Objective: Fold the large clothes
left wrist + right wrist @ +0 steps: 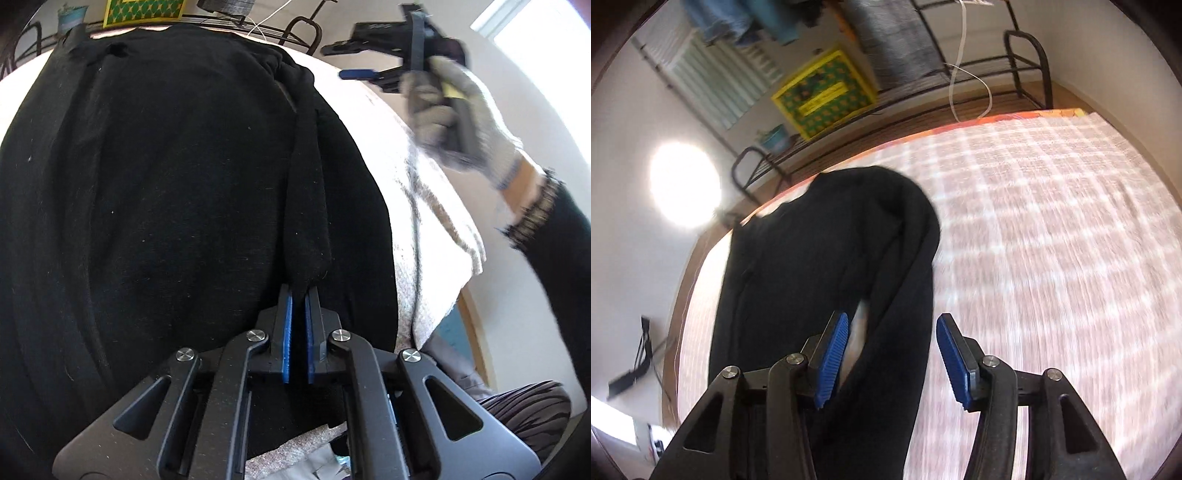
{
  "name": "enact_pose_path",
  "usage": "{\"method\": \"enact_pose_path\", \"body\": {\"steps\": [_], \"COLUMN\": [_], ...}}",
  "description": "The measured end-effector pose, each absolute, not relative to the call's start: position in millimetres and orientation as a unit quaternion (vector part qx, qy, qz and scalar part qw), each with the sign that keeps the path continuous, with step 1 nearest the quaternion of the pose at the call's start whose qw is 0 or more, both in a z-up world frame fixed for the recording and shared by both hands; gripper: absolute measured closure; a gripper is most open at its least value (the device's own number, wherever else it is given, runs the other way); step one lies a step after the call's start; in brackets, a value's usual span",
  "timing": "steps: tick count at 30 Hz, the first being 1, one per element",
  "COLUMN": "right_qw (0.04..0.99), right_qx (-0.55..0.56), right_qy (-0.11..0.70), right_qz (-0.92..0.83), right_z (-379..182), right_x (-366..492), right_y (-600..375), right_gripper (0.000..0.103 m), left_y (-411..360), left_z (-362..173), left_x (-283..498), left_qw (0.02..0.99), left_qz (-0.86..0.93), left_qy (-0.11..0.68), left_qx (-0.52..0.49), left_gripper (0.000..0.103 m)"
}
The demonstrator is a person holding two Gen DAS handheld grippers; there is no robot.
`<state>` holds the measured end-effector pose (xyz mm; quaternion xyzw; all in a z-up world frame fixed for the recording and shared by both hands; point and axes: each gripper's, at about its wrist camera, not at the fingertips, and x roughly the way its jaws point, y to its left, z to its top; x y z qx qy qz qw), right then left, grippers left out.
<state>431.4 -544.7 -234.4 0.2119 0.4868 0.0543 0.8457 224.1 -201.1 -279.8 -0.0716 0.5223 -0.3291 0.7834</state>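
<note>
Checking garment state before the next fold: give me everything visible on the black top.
The black top is a large, dark, soft knit garment with long sleeves, lying mostly flat on the pink checked bedspread. One sleeve is folded inward and lies along the body. The left gripper is shut on that sleeve's end, blue fingers pinching the fabric. In the right wrist view the right gripper is open above the sleeve, not gripping it. Light lint specks show on the fabric.

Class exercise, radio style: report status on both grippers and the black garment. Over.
Left gripper shut on sleeve end of black garment. Right gripper open, empty. Garment flat on checked cover; nothing obstructing.
</note>
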Motion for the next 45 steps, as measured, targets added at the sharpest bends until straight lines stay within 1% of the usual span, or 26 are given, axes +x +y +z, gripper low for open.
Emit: {"method": "enact_pose_path", "body": {"steps": [3, 4, 5, 6, 7, 8, 9, 10, 12, 18, 22, 25, 27, 31, 38, 39, 41, 43, 45], "right_qw": [0.837, 0.833, 0.831, 0.827, 0.825, 0.824, 0.823, 0.826, 0.833, 0.864, 0.883, 0.887, 0.886, 0.876, 0.854, 0.851, 0.849, 0.856, 0.864], "right_qx": [0.229, 0.236, 0.239, 0.246, 0.25, 0.251, 0.252, 0.248, 0.236, 0.204, 0.152, 0.099, 0.072, 0.016, 0.025, 0.03, 0.05, 0.068, 0.072], "right_qy": [0.496, 0.499, 0.501, 0.504, 0.505, 0.506, 0.507, 0.505, 0.498, 0.459, 0.44, 0.445, 0.453, 0.477, 0.513, 0.518, 0.519, 0.506, 0.489], "right_qz": [0.034, 0.031, 0.033, 0.038, 0.04, 0.041, 0.043, 0.039, 0.036, 0.042, 0.059, 0.072, 0.076, 0.073, 0.077, 0.08, 0.085, 0.088, 0.098], "right_z": [-253, -259, -262, -267, -270, -272, -273, -272, -266, -217, -185, -179, -185, -215, -265, -268, -270, -258, -238], "right_x": [460, 469, 474, 480, 484, 486, 488, 489, 487, 477, 483, 499, 509, 531, 548, 549, 547, 540, 529], "right_y": [-554, -555, -556, -555, -554, -554, -552, -550, -547, -527, -490, -449, -428, -387, -369, -370, -375, -382, -386], "right_gripper": [0.051, 0.057, 0.068, 0.071, 0.078, 0.09, 0.095, 0.098, 0.101, 0.102, 0.102, 0.102, 0.102, 0.102, 0.101, 0.1, 0.086, 0.073, 0.073], "left_y": [-198, -197, -197, -197, -198, -198, -198, -198, -197, -198, -194, -190, -186, -179, -168, -169, -170, -169, -166], "left_z": [-279, -279, -278, -277, -276, -275, -274, -273, -270, -261, -260, -261, -262, -268, -270, -269, -268, -266, -261], "left_x": [225, 225, 225, 223, 222, 222, 221, 222, 219, 215, 213, 213, 213, 218, 218, 216, 214, 211, 209], "left_qw": [0.779, 0.778, 0.778, 0.778, 0.777, 0.776, 0.776, 0.775, 0.774, 0.764, 0.756, 0.754, 0.751, 0.75, 0.758, 0.76, 0.761, 0.764, 0.77], "left_qz": [-0.332, -0.333, -0.335, -0.337, -0.34, -0.341, -0.343, -0.344, -0.349, -0.369, -0.375, -0.373, -0.37, -0.351, -0.328, -0.325, -0.321, -0.318, -0.315], "left_qy": [0.524, 0.525, 0.524, 0.523, 0.522, 0.521, 0.521, 0.52, 0.517, 0.511, 0.514, 0.517, 0.521, 0.535, 0.541, 0.541, 0.542, 0.542, 0.536], "left_qx": [-0.088, -0.092, -0.093, -0.093, -0.096, -0.098, -0.101, -0.103, -0.109, -0.135, -0.152, -0.161, -0.165, -0.166, -0.158, -0.155, -0.153, -0.148, -0.141], "left_gripper": [0.1, 0.1, 0.101, 0.101, 0.101, 0.101, 0.101, 0.101, 0.101, 0.101, 0.101, 0.101, 0.101, 0.101, 0.101, 0.101, 0.1, 0.099, 0.095]}}
